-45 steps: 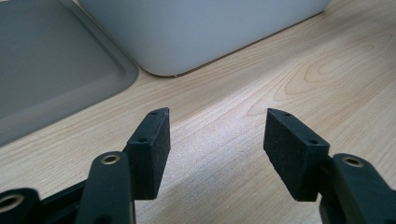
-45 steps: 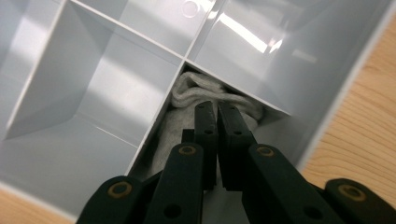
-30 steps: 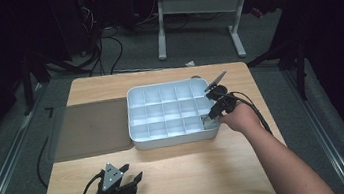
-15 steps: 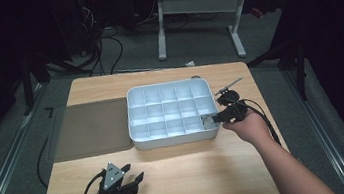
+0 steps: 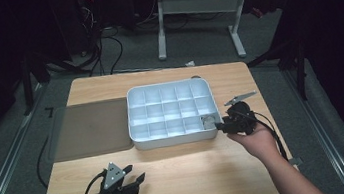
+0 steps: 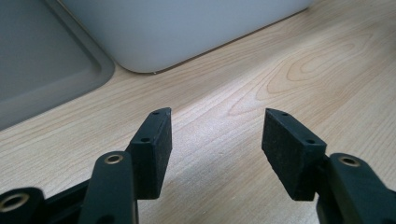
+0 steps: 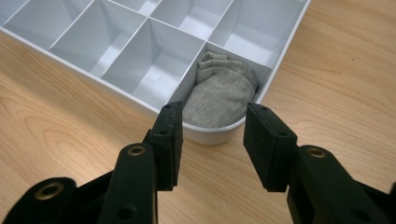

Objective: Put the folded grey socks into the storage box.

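A white compartment tray (image 5: 138,112) (image 7: 140,100) sits at the middle of the wooden table. A rolled grey sock (image 7: 220,93) (image 5: 208,121) lies in its near right corner compartment. My right gripper (image 7: 212,126) (image 5: 220,126) is just outside that corner, pointing at the sock; its jaws have just been opening and stand apart with nothing pressed between them. My left gripper (image 6: 215,133) (image 5: 135,180) rests low at the front left of the table, open and empty, facing the tray's near wall (image 6: 187,28).
A dark grey mat (image 5: 91,128) (image 6: 42,70) lies left of the tray. Bare wood spans the table's front (image 5: 194,169). A desk frame and cables stand on the floor beyond the far edge.
My right gripper has drawn back from over the tray's right side to just outside its near right corner, and its jaws have opened. The sock now lies in the corner compartment. The left gripper has stayed put.
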The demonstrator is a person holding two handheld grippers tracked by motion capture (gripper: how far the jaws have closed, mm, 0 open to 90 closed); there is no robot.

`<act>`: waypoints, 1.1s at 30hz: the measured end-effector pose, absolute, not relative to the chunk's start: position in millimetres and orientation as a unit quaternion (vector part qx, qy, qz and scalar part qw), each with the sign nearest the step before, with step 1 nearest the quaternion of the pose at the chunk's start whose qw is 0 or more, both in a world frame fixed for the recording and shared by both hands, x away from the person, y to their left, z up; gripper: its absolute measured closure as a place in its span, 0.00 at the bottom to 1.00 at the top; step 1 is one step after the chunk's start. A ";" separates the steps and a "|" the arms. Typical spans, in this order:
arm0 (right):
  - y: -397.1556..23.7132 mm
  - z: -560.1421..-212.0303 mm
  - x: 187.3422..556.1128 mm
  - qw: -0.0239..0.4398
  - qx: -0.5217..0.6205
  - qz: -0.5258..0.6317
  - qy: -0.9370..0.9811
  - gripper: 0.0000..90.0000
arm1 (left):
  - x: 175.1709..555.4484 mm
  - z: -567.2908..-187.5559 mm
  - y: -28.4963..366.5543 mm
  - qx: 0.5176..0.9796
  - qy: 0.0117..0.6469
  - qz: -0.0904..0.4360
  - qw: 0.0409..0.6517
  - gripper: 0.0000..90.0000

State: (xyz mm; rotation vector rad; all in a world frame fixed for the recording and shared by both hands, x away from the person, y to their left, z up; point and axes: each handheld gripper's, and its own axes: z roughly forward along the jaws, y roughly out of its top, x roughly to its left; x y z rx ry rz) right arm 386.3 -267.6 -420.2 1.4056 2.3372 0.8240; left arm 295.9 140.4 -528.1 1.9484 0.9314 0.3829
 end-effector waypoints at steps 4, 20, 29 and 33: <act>-271.3 -427.6 372.4 0.153 0.480 0.317 0.803 0.59 | 295.1 -528.2 139.1 0.793 0.375 0.156 0.454 0.47; -259.5 -505.1 306.9 0.198 0.457 0.379 0.780 0.46 | 287.4 -527.2 128.4 0.799 0.362 0.156 0.454 0.47; -263.9 -522.2 276.1 0.231 0.483 0.418 0.734 0.48 | 281.9 -525.7 132.9 0.791 0.382 0.167 0.449 0.47; -258.5 -522.3 280.4 0.236 0.466 0.416 0.744 0.48 | 279.0 -525.4 139.6 0.787 0.392 0.171 0.444 0.47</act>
